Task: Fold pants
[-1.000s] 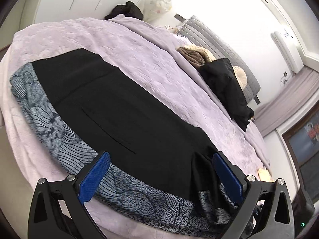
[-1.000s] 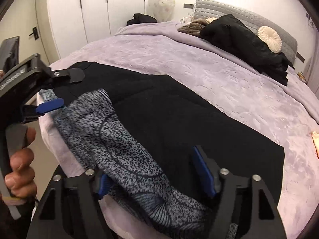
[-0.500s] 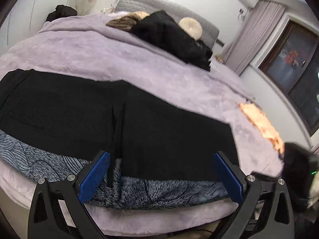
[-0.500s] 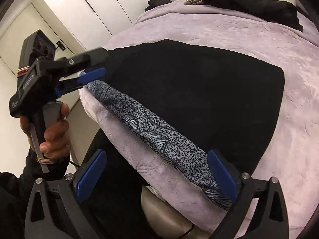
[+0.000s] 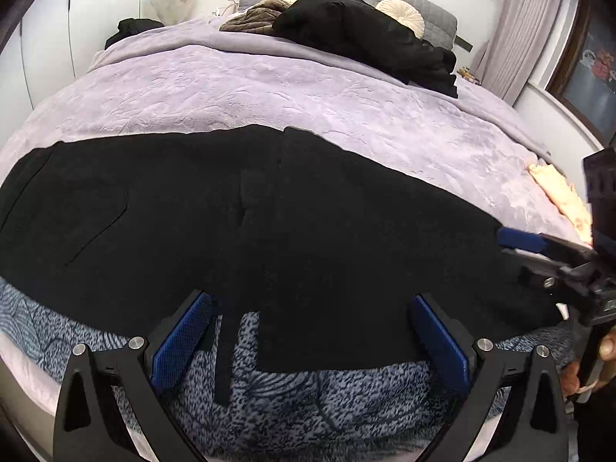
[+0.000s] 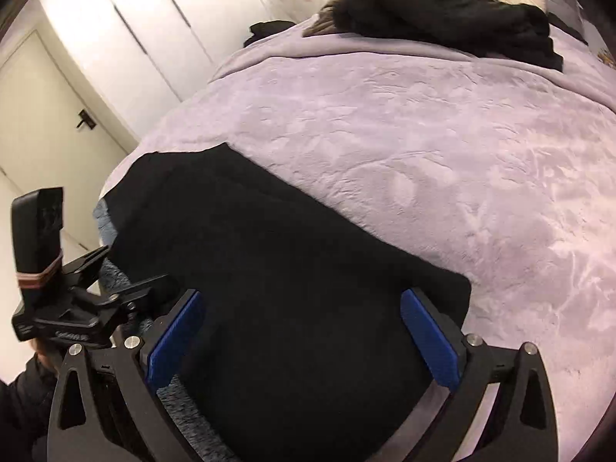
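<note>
Pants [image 5: 292, 231] are laid flat across the near edge of the bed [image 5: 308, 92], black side up and patterned lining exposed along the front, so both ends can be reached for a fold. Left claw [image 5: 312, 342] is spread wide over the mid-hem, nothing pinched. Right claw [image 6: 304, 342] has just been opened fully, empty, poised over the right end.

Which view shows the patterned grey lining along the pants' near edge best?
The left wrist view: the patterned lining runs across the whole bottom edge beneath the black pants. The right wrist view shows only slivers of it at the left.
</note>
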Action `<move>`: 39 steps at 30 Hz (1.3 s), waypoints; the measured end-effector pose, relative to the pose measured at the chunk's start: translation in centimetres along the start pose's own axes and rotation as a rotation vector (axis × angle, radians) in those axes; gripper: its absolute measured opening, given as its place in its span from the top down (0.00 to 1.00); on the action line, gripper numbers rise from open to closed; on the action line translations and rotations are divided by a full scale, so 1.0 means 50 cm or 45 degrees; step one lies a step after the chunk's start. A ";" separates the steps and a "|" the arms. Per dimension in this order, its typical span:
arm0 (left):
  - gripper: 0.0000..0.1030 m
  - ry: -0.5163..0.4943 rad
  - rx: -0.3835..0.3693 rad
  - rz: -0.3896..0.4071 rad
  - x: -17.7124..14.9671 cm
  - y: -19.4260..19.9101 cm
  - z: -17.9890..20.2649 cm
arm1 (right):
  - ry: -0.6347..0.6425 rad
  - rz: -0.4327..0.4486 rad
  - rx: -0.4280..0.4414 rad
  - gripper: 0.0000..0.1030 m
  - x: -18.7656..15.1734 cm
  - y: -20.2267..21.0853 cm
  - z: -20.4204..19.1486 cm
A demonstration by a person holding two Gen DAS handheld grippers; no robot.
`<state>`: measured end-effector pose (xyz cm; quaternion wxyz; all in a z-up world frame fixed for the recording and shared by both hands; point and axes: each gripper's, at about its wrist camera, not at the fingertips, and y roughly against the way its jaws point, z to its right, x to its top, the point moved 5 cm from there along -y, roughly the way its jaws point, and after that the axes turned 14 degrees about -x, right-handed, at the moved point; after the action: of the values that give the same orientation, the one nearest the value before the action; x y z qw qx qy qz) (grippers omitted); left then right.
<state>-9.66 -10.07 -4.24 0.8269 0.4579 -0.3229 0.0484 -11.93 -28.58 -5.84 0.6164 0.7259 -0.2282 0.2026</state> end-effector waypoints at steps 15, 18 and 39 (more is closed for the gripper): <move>0.00 0.041 0.047 -0.051 -0.002 -0.003 -0.011 | 0.240 0.022 0.154 0.01 -0.201 0.178 -0.086; 0.00 0.026 0.043 -0.027 0.012 0.019 0.006 | 0.275 0.082 0.152 0.00 -0.189 0.219 -0.105; 0.00 -0.045 0.108 -0.095 0.010 -0.016 0.032 | 0.159 -0.137 0.096 0.01 -0.053 0.038 -0.034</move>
<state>-9.76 -11.91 -3.93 0.8022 0.5050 -0.3178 0.0231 -15.22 -26.96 -5.54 0.6115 0.7458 -0.1423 0.2226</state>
